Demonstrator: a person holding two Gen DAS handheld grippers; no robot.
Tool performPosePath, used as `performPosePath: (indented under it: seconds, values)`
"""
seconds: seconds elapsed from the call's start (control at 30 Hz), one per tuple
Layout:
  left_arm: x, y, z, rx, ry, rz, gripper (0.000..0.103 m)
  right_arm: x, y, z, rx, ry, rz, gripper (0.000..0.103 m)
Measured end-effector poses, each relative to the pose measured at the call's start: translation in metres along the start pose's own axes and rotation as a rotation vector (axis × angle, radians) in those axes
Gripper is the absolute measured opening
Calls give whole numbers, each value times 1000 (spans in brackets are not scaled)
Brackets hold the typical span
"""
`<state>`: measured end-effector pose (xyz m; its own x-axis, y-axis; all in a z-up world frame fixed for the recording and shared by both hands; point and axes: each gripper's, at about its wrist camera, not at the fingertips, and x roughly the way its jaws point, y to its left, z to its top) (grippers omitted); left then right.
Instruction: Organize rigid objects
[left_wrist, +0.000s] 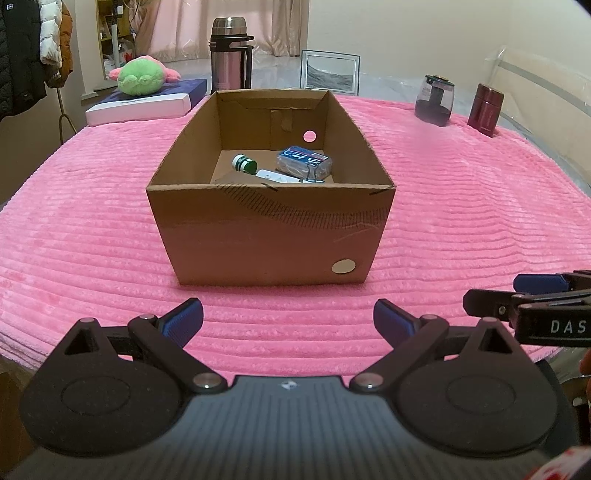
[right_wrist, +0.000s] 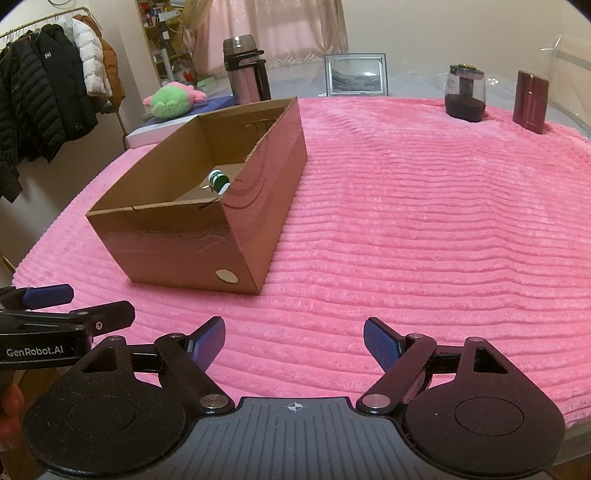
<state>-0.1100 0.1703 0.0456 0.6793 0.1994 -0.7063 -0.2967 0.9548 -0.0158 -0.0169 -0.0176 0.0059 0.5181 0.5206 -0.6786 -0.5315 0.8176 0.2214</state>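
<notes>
Seemingly between picks: both tongs empty, three small things already boxed.

Left tongs (left_wrist: 288, 321) and right tongs (right_wrist: 294, 343) hang side by side above the near edge of the pink ribbed cover (right_wrist: 406, 240), each with its blue pads spread apart and nothing between them. The cardboard box (left_wrist: 271, 236) stands ahead of the left tongs, and in its far half lie a green-capped bottle (left_wrist: 244, 164), a blue packet (left_wrist: 304, 162) and a white flat piece (left_wrist: 277, 176) with a metal clip beside it. No loose small item shows on the cover near either hand. Well apart, at the far right edge, stand a dark glass jar (right_wrist: 464, 96) and a maroon flask (right_wrist: 531, 101); a steel thermos (left_wrist: 229, 55) rises behind the box. Sorting looks close to done; any next pick would likely mean a long reach by the right tongs to those upright vessels, opened wide enough for a round body.
</notes>
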Motion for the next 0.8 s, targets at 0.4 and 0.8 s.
performPosePath:
  seconds: [0.4,0.8]
  values:
    - [0,-1,0,2,0,-2,97,0,0,0,1,0,-1,79]
    - [2,-2,1,8,-11,-29,97,1,-2,0,3,-1,-2,79]
